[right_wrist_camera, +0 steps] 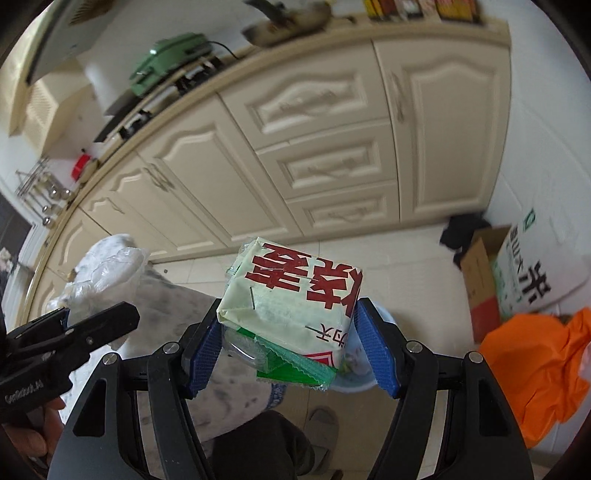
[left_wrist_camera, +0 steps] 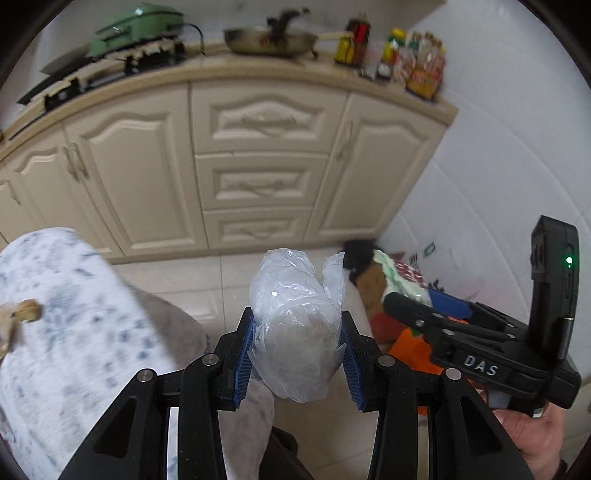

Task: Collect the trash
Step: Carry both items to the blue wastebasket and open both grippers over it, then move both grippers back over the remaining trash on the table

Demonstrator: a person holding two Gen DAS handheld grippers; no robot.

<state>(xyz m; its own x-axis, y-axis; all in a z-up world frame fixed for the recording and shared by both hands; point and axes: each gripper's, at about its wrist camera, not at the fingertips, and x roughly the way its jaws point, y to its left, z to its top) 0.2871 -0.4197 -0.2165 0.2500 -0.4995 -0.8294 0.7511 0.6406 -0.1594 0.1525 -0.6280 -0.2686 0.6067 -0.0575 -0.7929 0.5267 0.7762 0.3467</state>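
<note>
Left gripper [left_wrist_camera: 297, 347] around blurry plastic bag [left_wrist_camera: 295, 317]

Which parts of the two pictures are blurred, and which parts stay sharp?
Left wrist view: the crumpled clear plastic bag in the left claw is sharp; the patterned sleeve and the pan on the counter are smeared; the cabinets bow from the fisheye lens. Right wrist view: the packet with red characters in the right claw is sharp; the countertop items are streaked.
</note>
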